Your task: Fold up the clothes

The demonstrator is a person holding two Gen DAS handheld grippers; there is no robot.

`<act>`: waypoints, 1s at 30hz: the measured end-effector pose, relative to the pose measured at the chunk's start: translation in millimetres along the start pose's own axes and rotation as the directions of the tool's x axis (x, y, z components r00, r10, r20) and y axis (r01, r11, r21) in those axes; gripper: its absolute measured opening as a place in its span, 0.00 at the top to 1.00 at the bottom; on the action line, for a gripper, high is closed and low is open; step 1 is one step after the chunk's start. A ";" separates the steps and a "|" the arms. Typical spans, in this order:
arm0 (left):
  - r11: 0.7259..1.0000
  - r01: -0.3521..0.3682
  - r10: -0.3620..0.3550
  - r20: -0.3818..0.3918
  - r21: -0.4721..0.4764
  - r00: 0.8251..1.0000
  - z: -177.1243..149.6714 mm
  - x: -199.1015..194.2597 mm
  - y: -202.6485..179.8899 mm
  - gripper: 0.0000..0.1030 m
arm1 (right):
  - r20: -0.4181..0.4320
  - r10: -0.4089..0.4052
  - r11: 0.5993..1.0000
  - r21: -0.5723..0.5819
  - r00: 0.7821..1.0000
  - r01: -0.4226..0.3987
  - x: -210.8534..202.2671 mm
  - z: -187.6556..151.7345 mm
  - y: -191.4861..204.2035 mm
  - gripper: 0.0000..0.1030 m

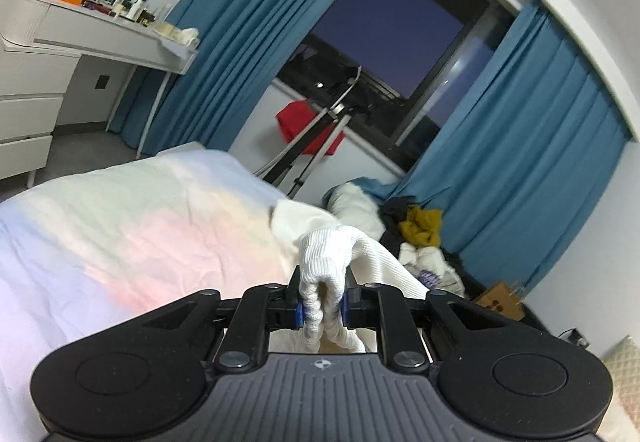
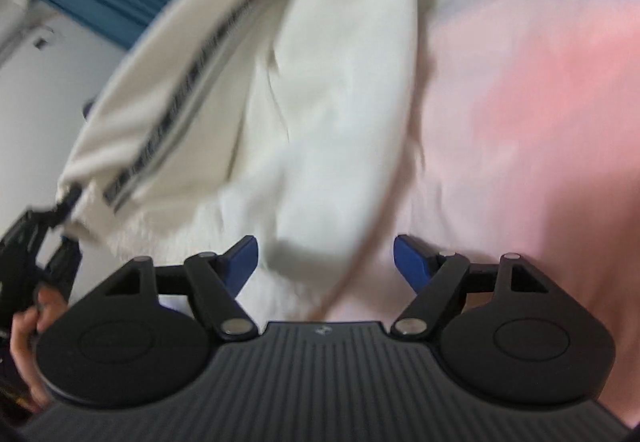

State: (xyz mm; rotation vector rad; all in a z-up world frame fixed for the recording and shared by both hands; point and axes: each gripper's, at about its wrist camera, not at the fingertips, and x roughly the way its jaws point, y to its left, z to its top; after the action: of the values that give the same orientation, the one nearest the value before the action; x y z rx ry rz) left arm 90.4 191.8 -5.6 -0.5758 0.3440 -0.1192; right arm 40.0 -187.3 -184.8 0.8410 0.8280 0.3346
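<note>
My left gripper (image 1: 322, 308) is shut on the ribbed cuff of a white knit garment (image 1: 324, 262), which trails away over the bed (image 1: 120, 226). In the right wrist view the same white garment (image 2: 320, 102), with a dark zipper (image 2: 176, 114) along one edge, hangs blurred over the pastel pink and blue sheet (image 2: 520, 122). My right gripper (image 2: 325, 260) is open, its blue pads (image 2: 408, 262) on either side of the garment's lower fold. The left gripper (image 2: 36, 238) holds the garment's corner at the left of that view.
A pile of clothes (image 1: 416, 230), white, dark and mustard, lies beyond the bed by the blue curtains (image 1: 520, 146). A drying rack with a red cloth (image 1: 304, 122) stands under the window. A white dressing table (image 1: 100, 30) with bottles is far left.
</note>
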 end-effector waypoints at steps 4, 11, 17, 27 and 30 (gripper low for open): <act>0.999 -0.025 0.026 -0.015 0.045 1.000 0.7 17.0 1.3 0.83 | -0.026 0.055 0.998 0.025 0.998 -0.054 8.7 -1.6 1.8 0.27; 0.998 -0.045 0.046 -0.022 0.050 0.999 4.5 48.6 -2.3 0.83 | -0.021 0.082 0.996 -0.026 0.996 -0.083 22.5 2.3 9.6 0.70; 0.997 -0.037 0.040 -0.045 0.063 0.998 29.5 63.3 -1.6 0.84 | 0.009 0.161 0.987 0.000 0.987 -0.161 -2.7 -21.9 35.3 0.85; 0.986 -0.129 0.129 0.015 0.101 0.992 171.1 65.5 15.3 0.85 | -0.049 0.425 0.903 -0.047 0.904 -0.427 35.7 -65.1 148.9 0.87; 0.969 -0.221 0.217 0.042 0.107 0.975 202.8 72.2 40.3 0.85 | -0.153 0.489 0.862 -0.064 0.859 -0.502 70.4 -77.8 187.0 0.88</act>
State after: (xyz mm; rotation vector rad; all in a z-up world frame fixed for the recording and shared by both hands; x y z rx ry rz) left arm 229.8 314.5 110.5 -0.4257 0.3677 0.0828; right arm 35.9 12.6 -107.4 0.9385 0.6980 0.8933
